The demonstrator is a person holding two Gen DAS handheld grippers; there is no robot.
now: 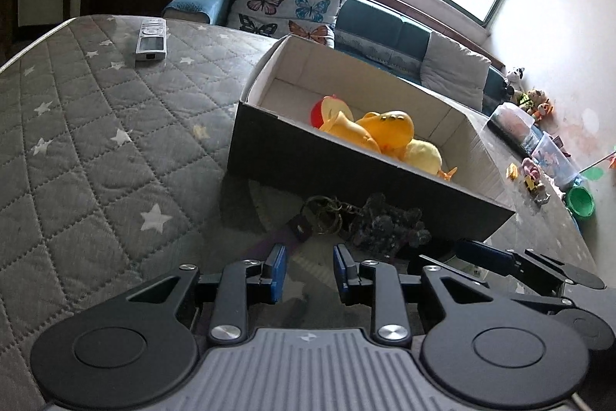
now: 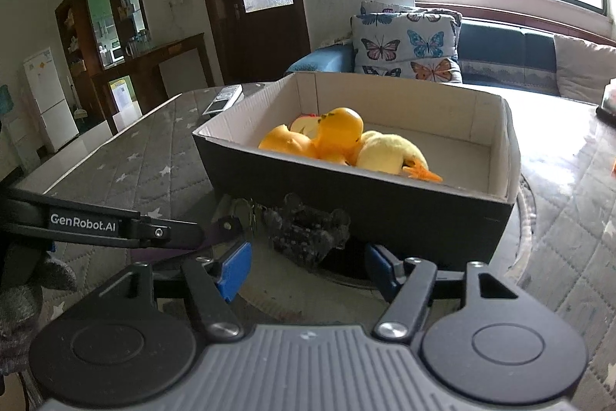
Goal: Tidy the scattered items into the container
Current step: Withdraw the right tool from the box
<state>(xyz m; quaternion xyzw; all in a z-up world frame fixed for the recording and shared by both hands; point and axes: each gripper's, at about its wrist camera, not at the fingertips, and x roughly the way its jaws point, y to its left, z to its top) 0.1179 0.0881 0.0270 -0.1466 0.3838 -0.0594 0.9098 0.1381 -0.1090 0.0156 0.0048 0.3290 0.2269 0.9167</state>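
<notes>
two grippers hang low over a quilted table (image 1: pixel 96 149), side by side, both aimed at a box (image 1: pixel 346 180). the left gripper (image 1: pixel 310 274) has its blue pads set apart with nothing between them; just past them lies a purple strap (image 1: pixel 281 237) joined to a ring of keys (image 1: pixel 327 214). the right gripper (image 2: pixel 308 270) is spread wider, also holding nothing, and a dark fuzzy toy (image 2: pixel 308 230) lies just ahead of its tips, against the box's near wall. strap, keys and dark toy all lie on the table outside the box. inside the box sit an orange duck (image 2: pixel 338 130), a yellow plush (image 2: pixel 389 153) and a red-and-cream piece (image 1: pixel 327 110), bunched toward the near wall. a remote (image 1: pixel 151 39) lies well apart on the table's far side, left of the box.
</notes>
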